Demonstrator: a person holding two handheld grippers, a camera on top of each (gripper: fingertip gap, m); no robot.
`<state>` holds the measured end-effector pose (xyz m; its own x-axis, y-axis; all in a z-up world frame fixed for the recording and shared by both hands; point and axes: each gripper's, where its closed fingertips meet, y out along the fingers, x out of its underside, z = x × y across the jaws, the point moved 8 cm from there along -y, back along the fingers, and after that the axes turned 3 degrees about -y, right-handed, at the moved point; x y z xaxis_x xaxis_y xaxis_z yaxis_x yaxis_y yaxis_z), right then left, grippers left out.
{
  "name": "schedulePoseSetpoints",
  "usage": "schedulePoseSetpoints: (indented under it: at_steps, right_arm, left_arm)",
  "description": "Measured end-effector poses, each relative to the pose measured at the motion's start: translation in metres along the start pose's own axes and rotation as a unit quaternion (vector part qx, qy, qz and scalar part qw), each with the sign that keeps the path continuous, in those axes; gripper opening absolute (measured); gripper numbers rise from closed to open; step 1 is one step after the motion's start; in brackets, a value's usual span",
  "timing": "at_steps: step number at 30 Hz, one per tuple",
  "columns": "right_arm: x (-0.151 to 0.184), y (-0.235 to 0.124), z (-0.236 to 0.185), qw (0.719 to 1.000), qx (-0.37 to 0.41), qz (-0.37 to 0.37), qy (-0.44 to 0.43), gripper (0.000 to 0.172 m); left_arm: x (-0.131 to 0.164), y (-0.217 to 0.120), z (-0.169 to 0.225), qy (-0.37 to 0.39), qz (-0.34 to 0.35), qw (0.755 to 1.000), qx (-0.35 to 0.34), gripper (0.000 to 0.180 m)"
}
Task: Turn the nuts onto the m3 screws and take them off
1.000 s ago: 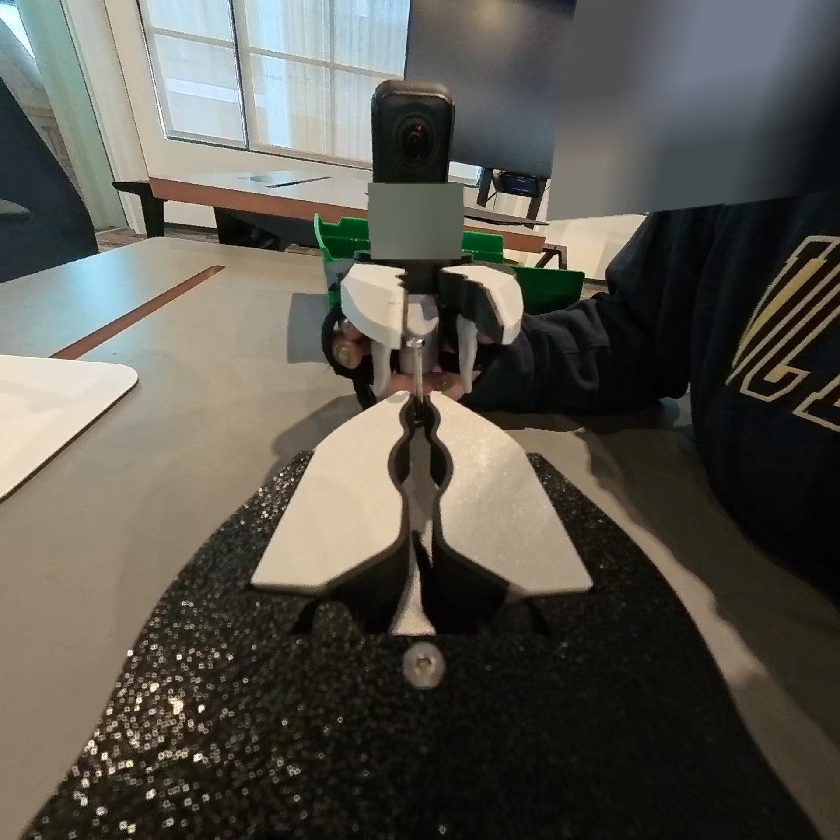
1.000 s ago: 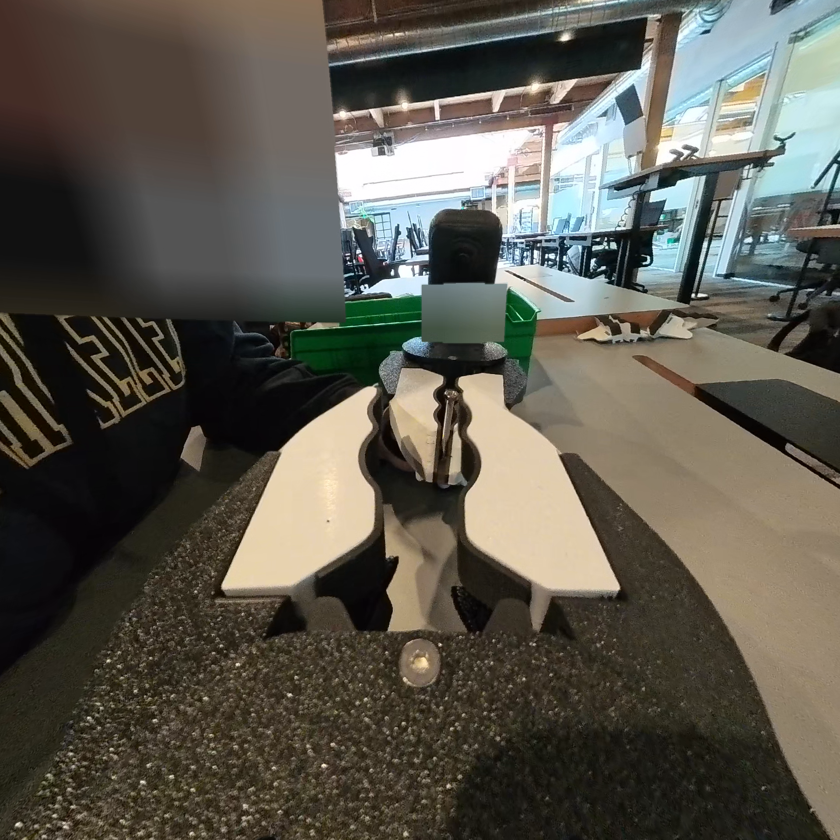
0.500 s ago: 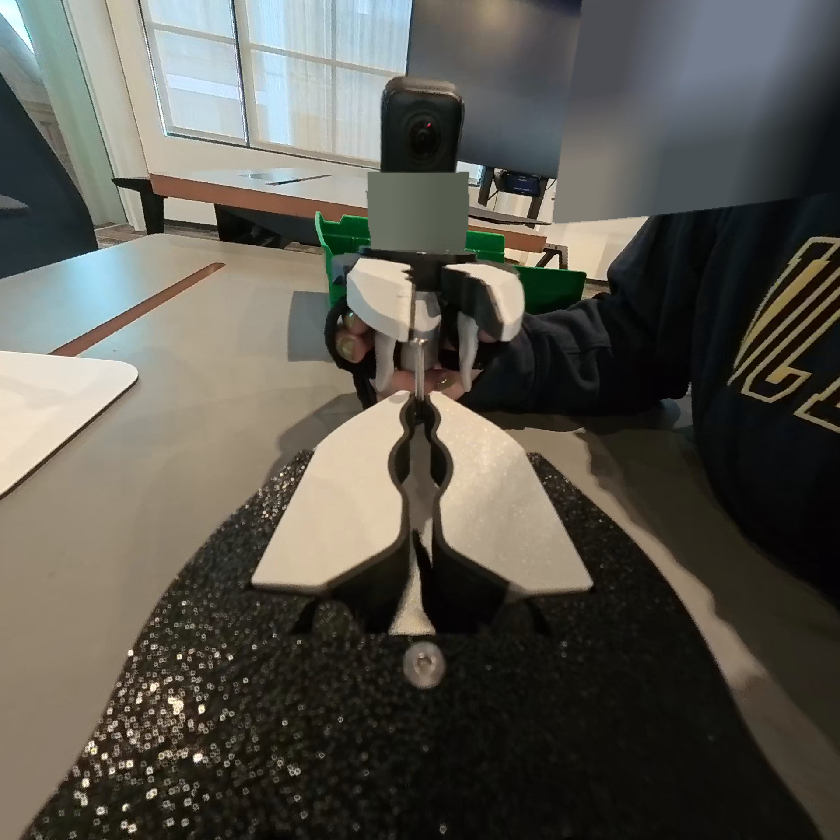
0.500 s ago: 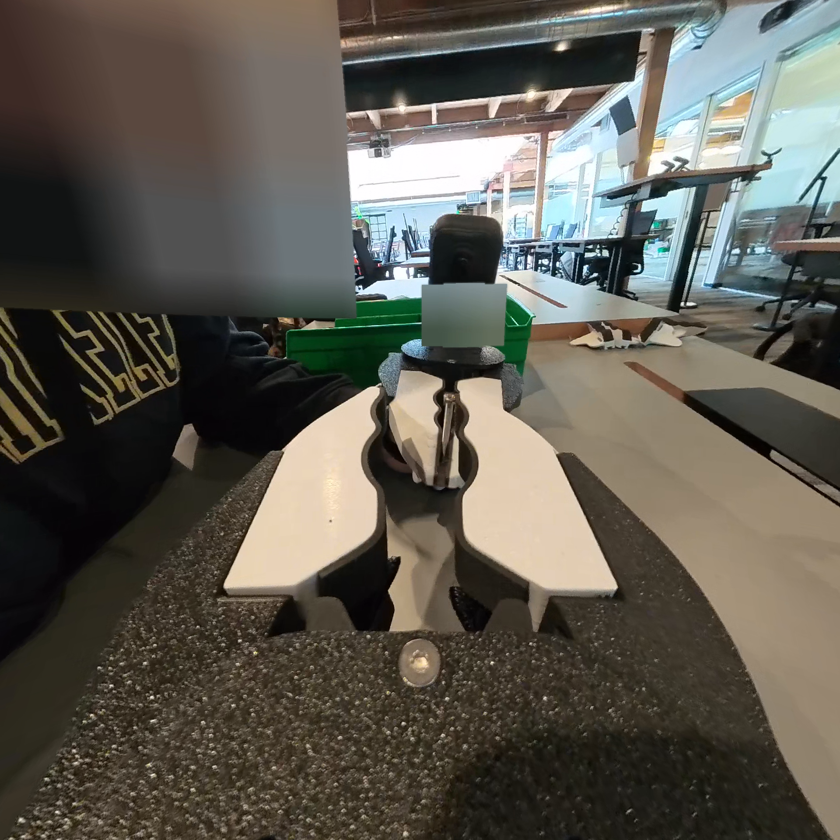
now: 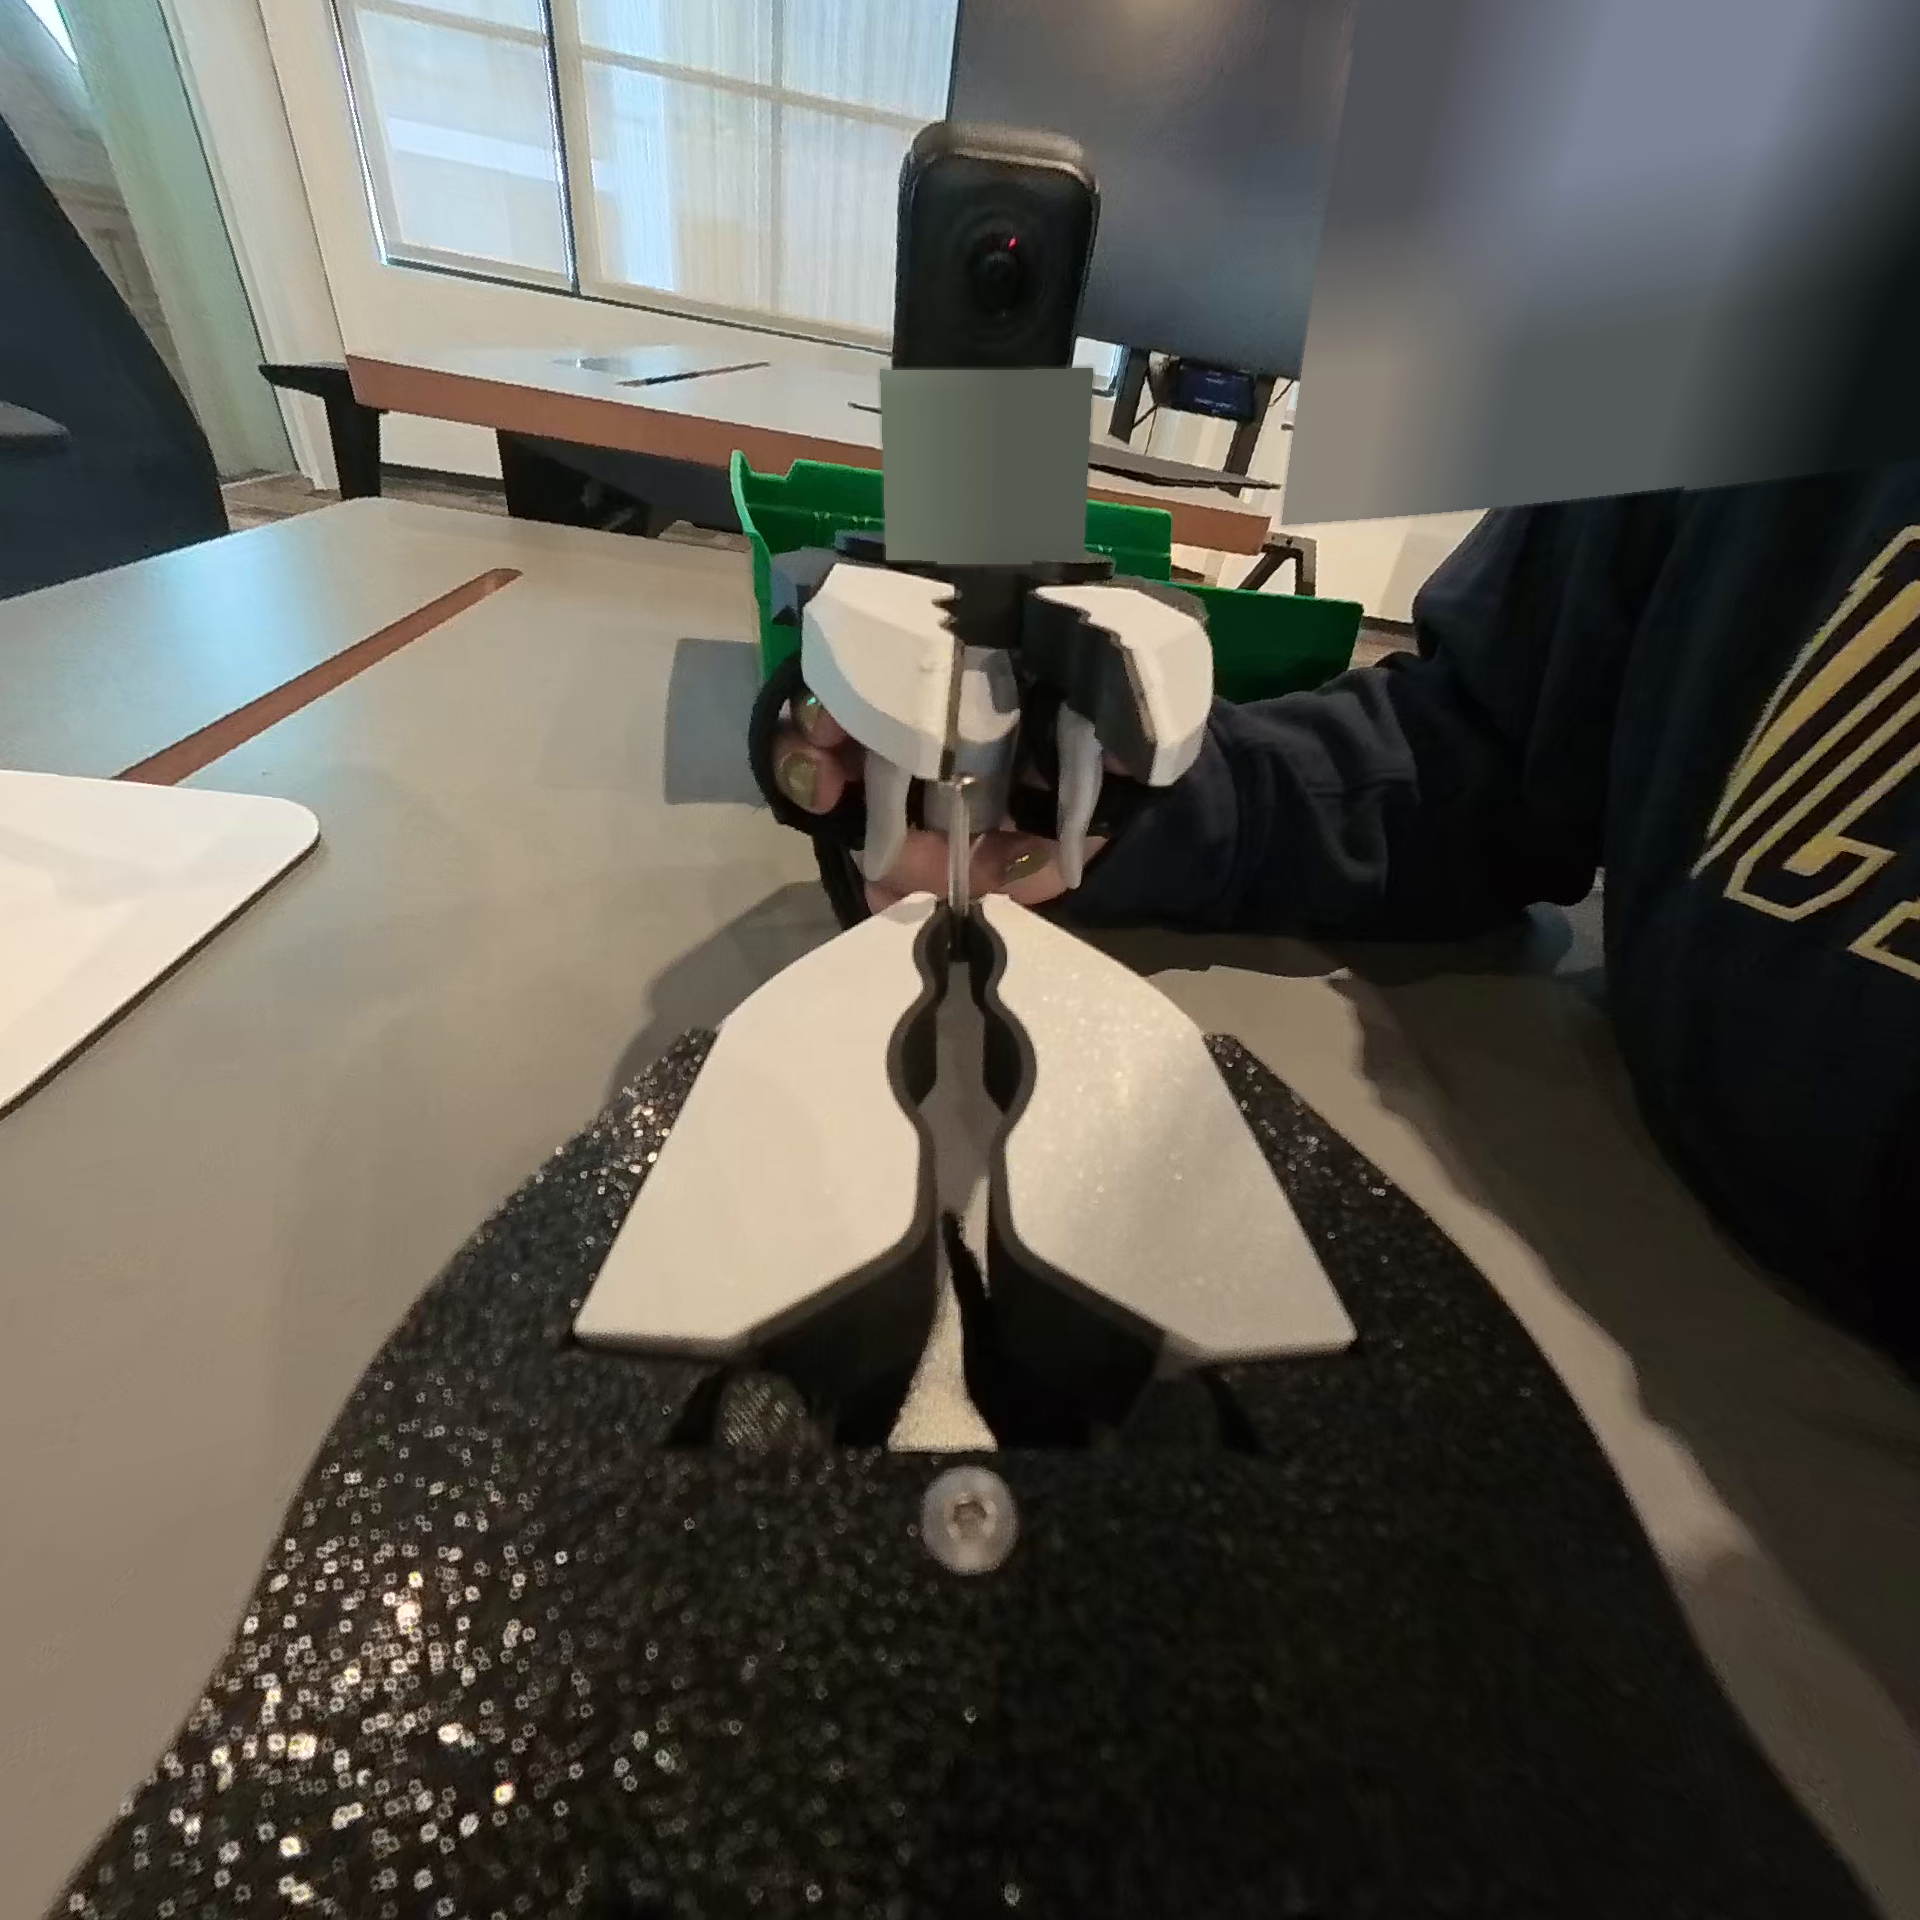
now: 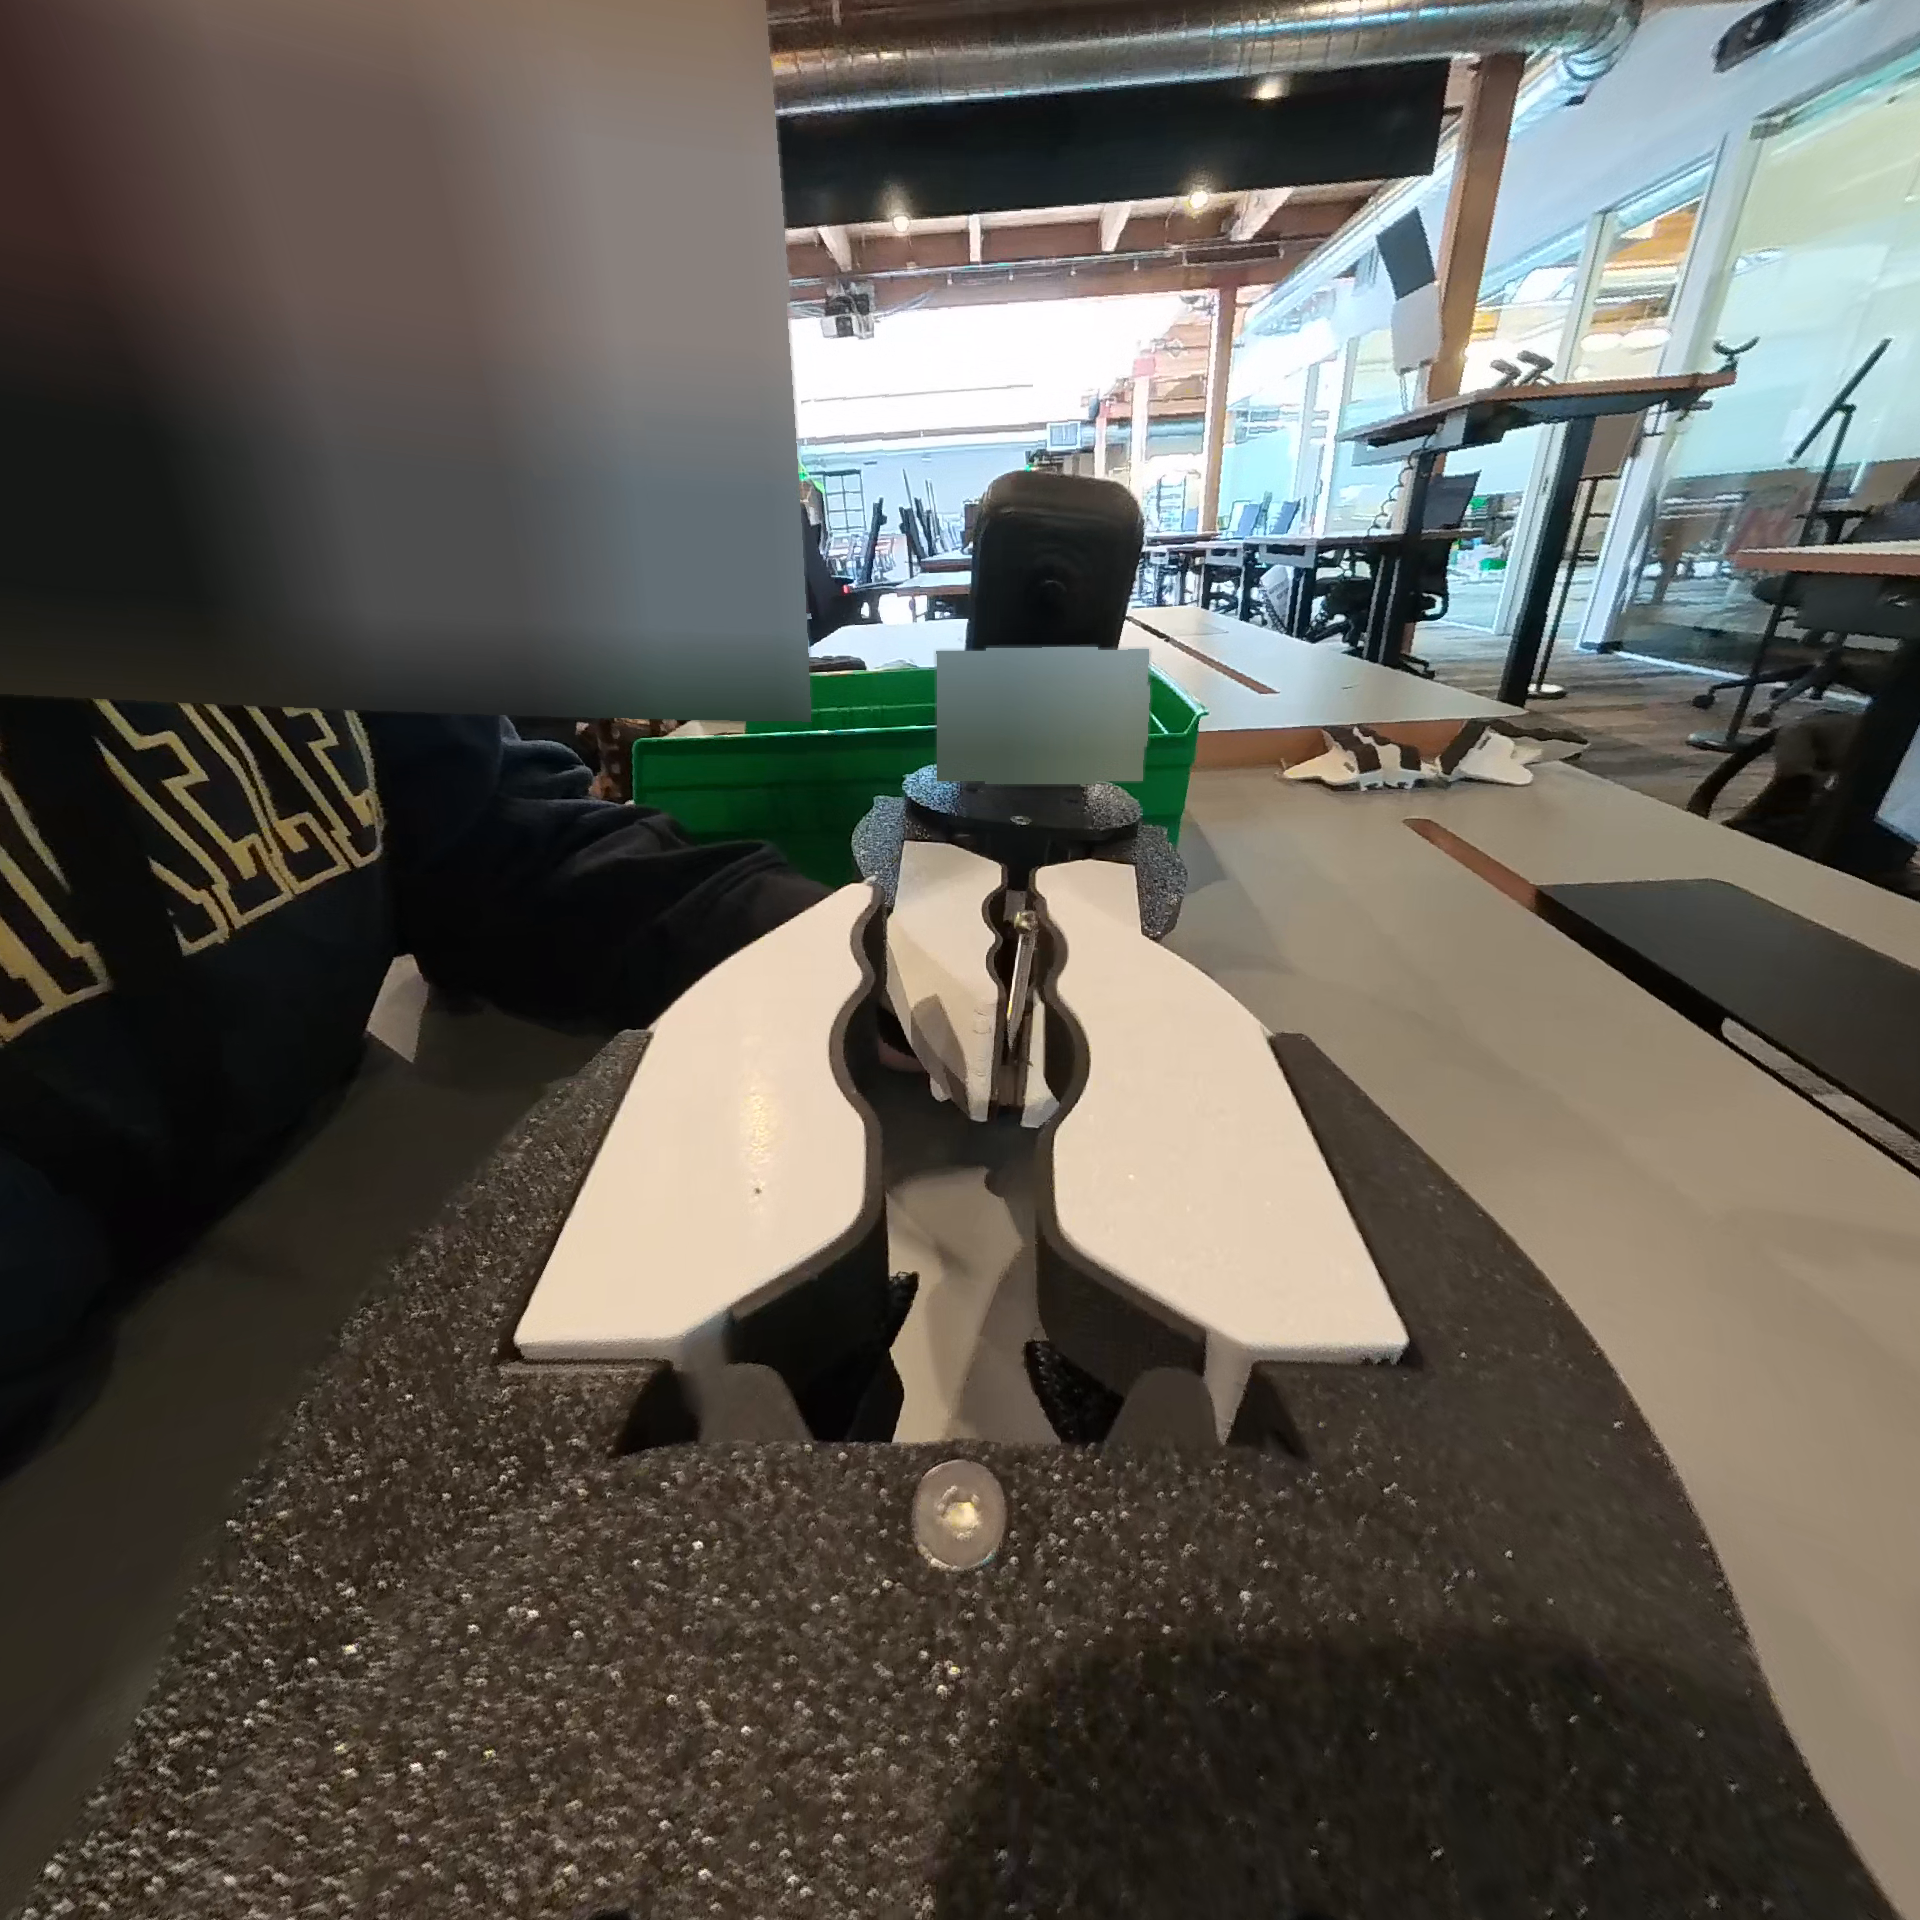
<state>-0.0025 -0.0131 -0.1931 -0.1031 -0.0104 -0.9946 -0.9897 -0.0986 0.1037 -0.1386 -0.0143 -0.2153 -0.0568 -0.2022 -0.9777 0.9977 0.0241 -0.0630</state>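
My left gripper point(image 5: 956, 920) is shut on the lower end of a thin silver m3 screw point(image 5: 958, 852), which stands up from its fingertips. The screw carries a small silver piece at its top point(image 6: 1027, 920); I cannot tell whether it is a nut or the head. My right gripper point(image 6: 961, 914) faces the left one with its jaws open. The left gripper's fingertips point(image 6: 977, 1081) and the screw point(image 6: 1013, 997) sit between the right gripper's fingers, and its pads do not press on the screw. The right gripper also shows in the left wrist view point(image 5: 1029, 764), held in a hand.
A green bin point(image 5: 1247, 644) stands on the grey table behind the grippers; it also shows in the right wrist view point(image 6: 779, 769). A white board point(image 5: 125, 894) lies at the left. A dark sleeve point(image 5: 1455, 790) rests at the right. A black pad point(image 6: 1714, 987) lies on the table. Both grippers' tips are close together, under 4 cm apart.
The right jaws have narrowed a little around the screw's top. The left gripper keeps its hold on the screw, which now leans slightly in the right wrist view.
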Motion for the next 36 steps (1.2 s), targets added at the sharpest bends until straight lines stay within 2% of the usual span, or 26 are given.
schedulePoseSetpoints:
  at_steps: [6,17,22,36]
  right_arm:
    - [-0.0035,-0.0024,-0.0005,1.0,0.008,0.006,-0.013,0.024]
    - [-0.0011,0.0023,-0.004,0.998,0.018,-0.047,-0.048,0.022]
    - [-0.0023,0.002,-0.0044,0.997,0.026,-0.042,-0.055,0.023]
    - [0.0023,0.0022,-0.0006,0.999,0.023,-0.04,-0.021,0.028]
  left_arm:
    - [0.0,0.0001,-0.0009,-0.003,-0.001,1.0,-0.007,0.002]
    - [0.0018,0.0036,-0.0007,-0.001,-0.02,1.0,-0.015,0.002]
    - [0.0019,0.0038,-0.0009,-0.002,-0.021,1.0,-0.016,0.002]
    - [0.0031,0.0046,0.0008,-0.002,-0.029,1.0,-0.007,0.002]
